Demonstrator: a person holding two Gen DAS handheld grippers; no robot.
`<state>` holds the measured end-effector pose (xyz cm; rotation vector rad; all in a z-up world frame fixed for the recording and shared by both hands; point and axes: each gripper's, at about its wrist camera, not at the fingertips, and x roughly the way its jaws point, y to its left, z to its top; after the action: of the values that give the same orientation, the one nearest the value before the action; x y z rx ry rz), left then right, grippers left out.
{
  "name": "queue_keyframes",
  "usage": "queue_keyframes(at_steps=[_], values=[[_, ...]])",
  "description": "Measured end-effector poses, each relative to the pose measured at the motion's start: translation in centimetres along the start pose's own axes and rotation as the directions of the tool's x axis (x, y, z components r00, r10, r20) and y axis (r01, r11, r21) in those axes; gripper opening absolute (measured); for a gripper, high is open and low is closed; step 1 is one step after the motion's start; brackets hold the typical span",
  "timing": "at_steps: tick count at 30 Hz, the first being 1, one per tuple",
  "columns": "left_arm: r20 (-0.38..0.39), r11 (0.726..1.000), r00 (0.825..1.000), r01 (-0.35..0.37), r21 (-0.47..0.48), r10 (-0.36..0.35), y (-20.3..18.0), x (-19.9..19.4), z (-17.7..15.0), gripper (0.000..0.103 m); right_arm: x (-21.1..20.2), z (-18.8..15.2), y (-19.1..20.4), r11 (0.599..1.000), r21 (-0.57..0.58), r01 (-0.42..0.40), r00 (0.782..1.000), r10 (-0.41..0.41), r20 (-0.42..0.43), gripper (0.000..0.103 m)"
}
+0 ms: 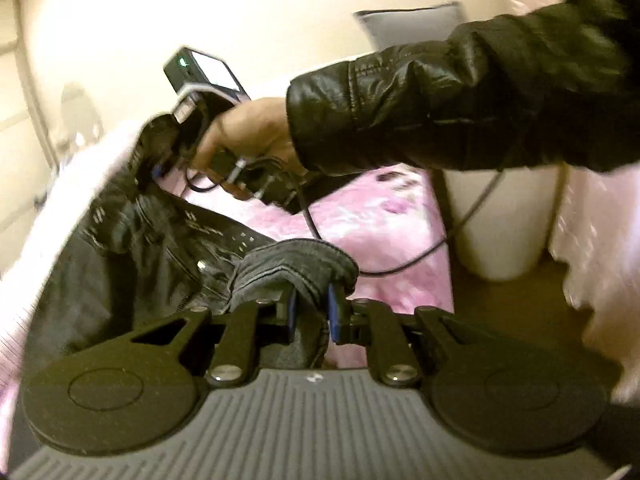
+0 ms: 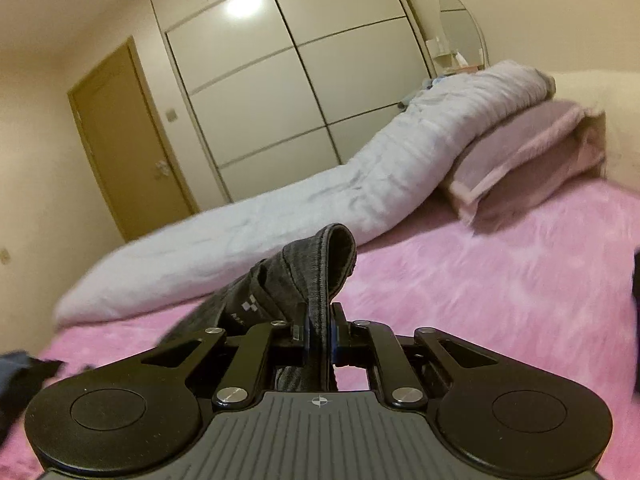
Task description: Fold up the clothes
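A dark grey pair of jeans (image 1: 160, 240) with small white markings hangs lifted over the pink bed. In the left wrist view my left gripper (image 1: 311, 312) is shut on a bunched fold of the waistband. Farther along the same garment, a hand (image 1: 248, 132) in a black leather sleeve (image 1: 440, 112) holds my right gripper (image 1: 158, 170). In the right wrist view the right gripper (image 2: 319, 328) is shut on a thin fold of the jeans (image 2: 316, 264), which loops up above the pads. The rest of the garment trails down to the left, out of sight.
A fluffy pink bedcover (image 2: 480, 300) spreads below. A pale grey duvet (image 2: 360, 184) and a pink pillow (image 2: 520, 152) lie at the far side. Behind stand a white wardrobe (image 2: 280, 80) and a door (image 2: 128, 140). A white container (image 1: 504, 216) and a black cable (image 1: 400, 264) are beside the bed.
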<state>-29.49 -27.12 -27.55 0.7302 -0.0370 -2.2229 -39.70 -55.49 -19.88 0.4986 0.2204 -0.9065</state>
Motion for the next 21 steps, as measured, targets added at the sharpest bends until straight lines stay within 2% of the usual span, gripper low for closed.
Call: queue_keyframes(at_steps=[2, 4, 6, 7, 8, 9, 10, 11, 15, 18, 21], values=[[-0.028, 0.999, 1.000, 0.007, -0.051, -0.009, 1.0, 3.4, -0.2, 0.013, 3.1, 0.8, -2.2, 0.999, -0.042, -0.006, 1.000, 0.005, -0.022, 0.008], [-0.055, 0.995, 0.998, 0.022, -0.096, -0.027, 2.1, 6.2, -1.1, 0.017, 7.1, 0.9, -4.7, 0.998, -0.056, -0.027, 0.993, 0.020, -0.114, 0.009], [-0.068, 0.991, 0.997, 0.028, -0.131, -0.037, 3.0, 7.6, -2.0, 0.019, 9.8, -0.2, -6.3, 0.996, -0.086, 0.033, 0.976, -0.051, -0.213, 0.014], [-0.067, 0.989, 0.997, 0.028, -0.143, -0.038, 3.2, 7.5, -2.6, 0.022, 10.5, -0.8, -6.8, 0.991, -0.115, 0.072, 0.969, -0.097, -0.228, 0.024], [-0.066, 0.987, 0.997, 0.029, -0.159, -0.040, 3.4, 6.9, -3.3, 0.028, 10.7, -1.5, -7.2, 0.985, -0.137, 0.110, 0.963, -0.139, -0.229, 0.034], [-0.063, 0.984, 0.998, 0.021, -0.177, -0.032, 3.6, 5.9, -3.9, 0.035, 10.4, -2.1, -7.4, 0.980, -0.145, 0.138, 0.960, -0.168, -0.222, 0.039], [-0.059, 0.981, 0.998, 0.012, -0.196, -0.024, 3.9, 4.9, -4.5, 0.037, 9.9, -2.7, -7.6, 0.977, -0.147, 0.157, 0.957, -0.188, -0.222, 0.045], [-0.056, 0.977, 0.998, 0.004, -0.214, -0.016, 4.1, 3.9, -5.1, 0.038, 9.1, -3.3, -7.7, 0.974, -0.150, 0.171, 0.953, -0.202, -0.224, 0.047], [-0.142, 0.969, 0.983, -0.143, -0.200, 0.116, 5.2, -1.8, -8.7, 0.044, 3.6, -5.6, -5.8, 0.974, -0.157, 0.165, 0.953, -0.199, -0.230, 0.049], [-0.256, 0.938, 0.939, -0.285, -0.199, 0.231, 7.0, -7.6, -12.5, 0.046, -1.5, -7.6, -2.7, 0.980, -0.151, 0.128, 0.963, -0.159, -0.216, 0.052], [-0.371, 0.890, 0.857, -0.433, -0.145, 0.356, 8.4, -12.9, -16.8, 0.047, -5.6, -9.7, 0.9, 0.984, -0.156, 0.081, 0.972, -0.113, -0.206, 0.055]])
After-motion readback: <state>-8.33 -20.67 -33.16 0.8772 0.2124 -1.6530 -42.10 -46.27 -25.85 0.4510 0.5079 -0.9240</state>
